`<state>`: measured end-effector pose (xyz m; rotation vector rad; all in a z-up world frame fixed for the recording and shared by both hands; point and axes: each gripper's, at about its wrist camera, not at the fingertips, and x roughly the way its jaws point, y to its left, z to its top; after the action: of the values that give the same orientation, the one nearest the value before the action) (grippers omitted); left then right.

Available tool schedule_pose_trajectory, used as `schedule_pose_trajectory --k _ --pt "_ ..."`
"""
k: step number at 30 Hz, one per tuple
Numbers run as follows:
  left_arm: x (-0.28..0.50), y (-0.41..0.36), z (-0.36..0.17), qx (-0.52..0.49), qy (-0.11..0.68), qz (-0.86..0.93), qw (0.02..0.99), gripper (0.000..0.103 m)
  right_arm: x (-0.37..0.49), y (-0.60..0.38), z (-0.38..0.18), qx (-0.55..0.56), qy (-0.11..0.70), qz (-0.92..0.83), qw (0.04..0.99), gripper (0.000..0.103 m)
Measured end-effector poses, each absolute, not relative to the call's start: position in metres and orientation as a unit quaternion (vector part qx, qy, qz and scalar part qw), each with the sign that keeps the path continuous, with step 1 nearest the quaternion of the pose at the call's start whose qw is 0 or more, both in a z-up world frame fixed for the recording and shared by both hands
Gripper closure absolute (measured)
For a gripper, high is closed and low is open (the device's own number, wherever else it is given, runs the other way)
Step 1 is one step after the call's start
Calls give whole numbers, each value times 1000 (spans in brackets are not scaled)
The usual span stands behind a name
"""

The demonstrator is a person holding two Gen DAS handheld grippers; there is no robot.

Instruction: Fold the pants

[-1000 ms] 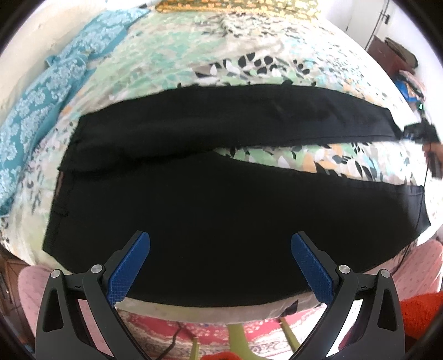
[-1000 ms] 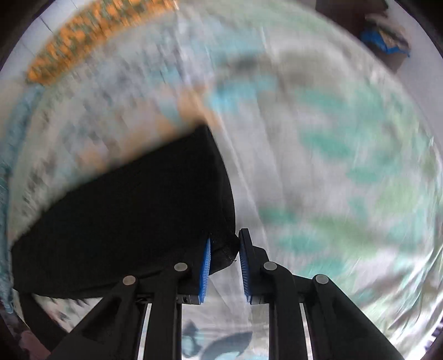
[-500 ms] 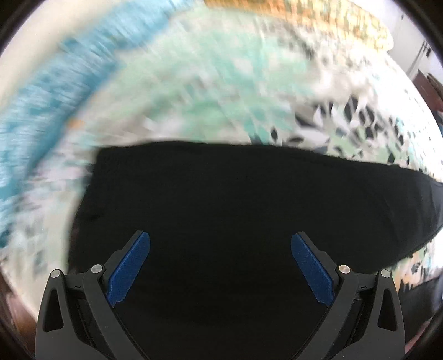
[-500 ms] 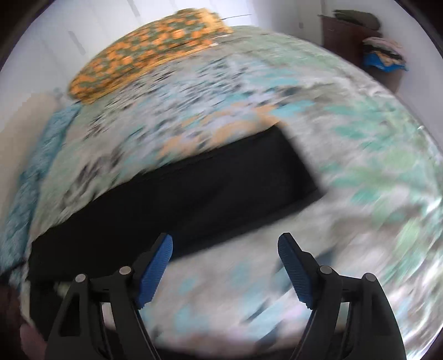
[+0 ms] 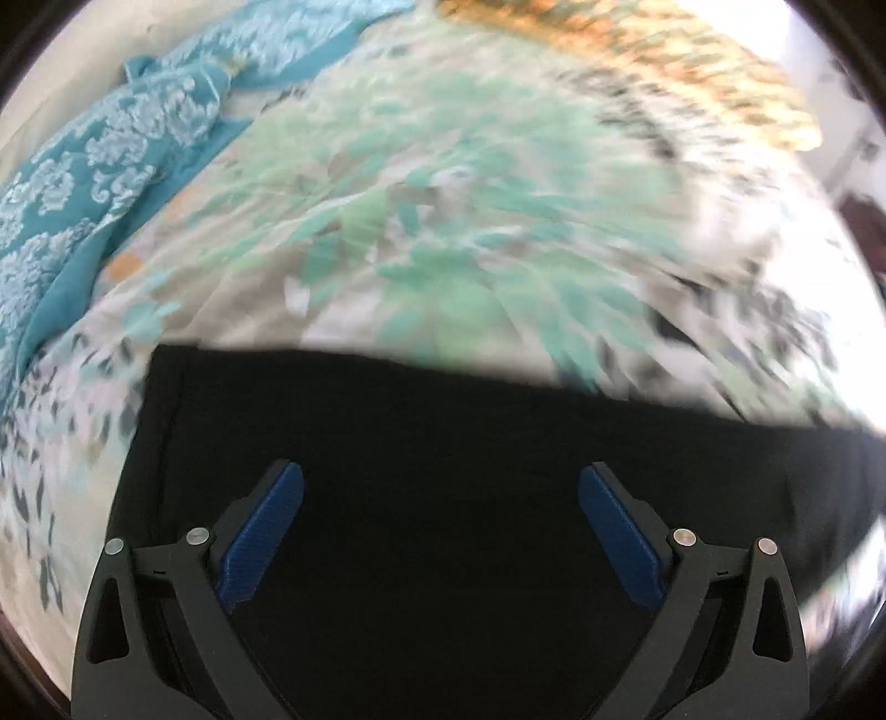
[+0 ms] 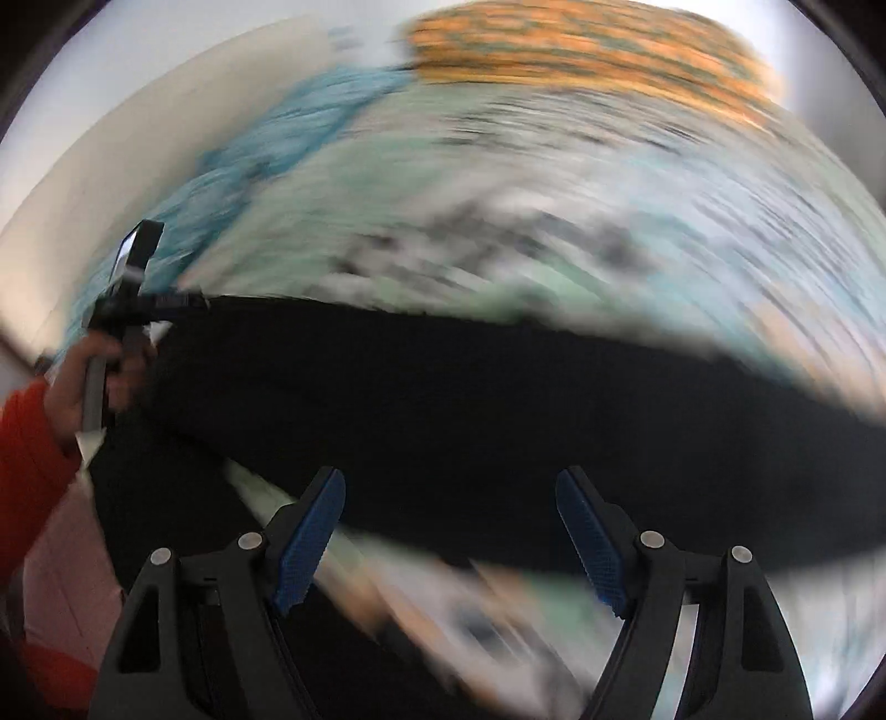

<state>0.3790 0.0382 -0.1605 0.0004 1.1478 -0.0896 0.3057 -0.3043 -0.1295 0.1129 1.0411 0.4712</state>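
Observation:
Black pants (image 5: pixel 443 432) lie flat on the floral bedsheet (image 5: pixel 443 232), their waist end at the left. My left gripper (image 5: pixel 440 473) hovers over the upper part of the pants, jaws wide open, nothing between the blue pads (image 5: pixel 260 537). In the blurred right wrist view the pants (image 6: pixel 498 399) stretch across the middle, and a strip of sheet (image 6: pixel 398 581) shows between dark cloth below. My right gripper (image 6: pixel 449 476) is open and empty above that leg. At the far left a hand (image 6: pixel 72 387) in a red sleeve holds the left gripper (image 6: pixel 130 299) by the waist end.
A teal patterned cloth (image 5: pixel 83 166) lies bunched along the bed's left side. An orange patterned cover (image 5: pixel 664 50) lies at the head of the bed. Dark furniture (image 5: pixel 866 232) shows past the right edge. A wall runs behind the teal cloth.
My right gripper let go of the pant leg's end, opened wide, and swung left along the pants. My left gripper moved from the near edge farther in over the pants toward the waist.

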Motion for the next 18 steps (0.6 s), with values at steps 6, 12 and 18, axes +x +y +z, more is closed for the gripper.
schedule_pose_trajectory --k 6,12,18 --pt "261 85 -157 -24 493 -34 869 2 446 -162 -173 42 563 354 745 25" --pt "275 97 -171 -30 501 -49 864 2 494 -99 -215 -60 641 371 669 54" --pt "286 85 -167 -10 482 -59 874 2 476 -68 -203 -236 611 325 683 90"
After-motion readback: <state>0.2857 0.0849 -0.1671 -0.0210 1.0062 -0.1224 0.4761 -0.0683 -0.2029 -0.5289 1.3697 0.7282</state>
